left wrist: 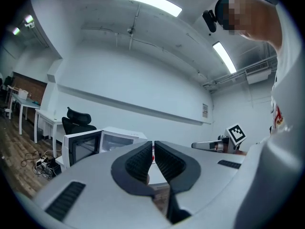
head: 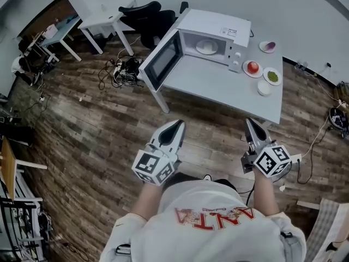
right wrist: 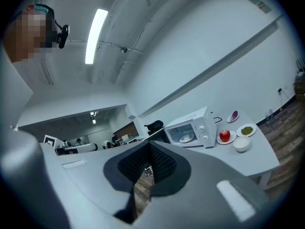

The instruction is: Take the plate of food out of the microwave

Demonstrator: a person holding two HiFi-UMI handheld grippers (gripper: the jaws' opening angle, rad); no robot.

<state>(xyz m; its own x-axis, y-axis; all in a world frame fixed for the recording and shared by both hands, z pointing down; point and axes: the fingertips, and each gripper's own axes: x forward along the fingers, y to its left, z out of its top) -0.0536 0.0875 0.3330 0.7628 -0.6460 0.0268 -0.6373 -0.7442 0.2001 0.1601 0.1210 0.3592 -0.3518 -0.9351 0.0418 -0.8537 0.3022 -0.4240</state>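
Observation:
A white microwave (head: pixel 215 29) stands on a white table (head: pixel 218 89), its door (head: pixel 162 59) swung open to the left. Inside it rests a plate of pale food (head: pixel 207 47), also seen as the plate (right wrist: pixel 186 138) in the right gripper view. Both grippers are held level over the wooden floor, well short of the table. My left gripper (head: pixel 174 126) is shut with nothing between its pads, and its own view shows the microwave (left wrist: pixel 119 140) ahead. My right gripper (head: pixel 251 125) is shut and empty too.
To the right of the microwave lie a plate with a red apple (head: pixel 252 67), a plate of green food (head: pixel 272 76), a white bowl (head: pixel 264 88) and a plate with something purple (head: pixel 267 46). A black office chair (head: pixel 144 18) and floor cables (head: pixel 117 70) sit left of the table.

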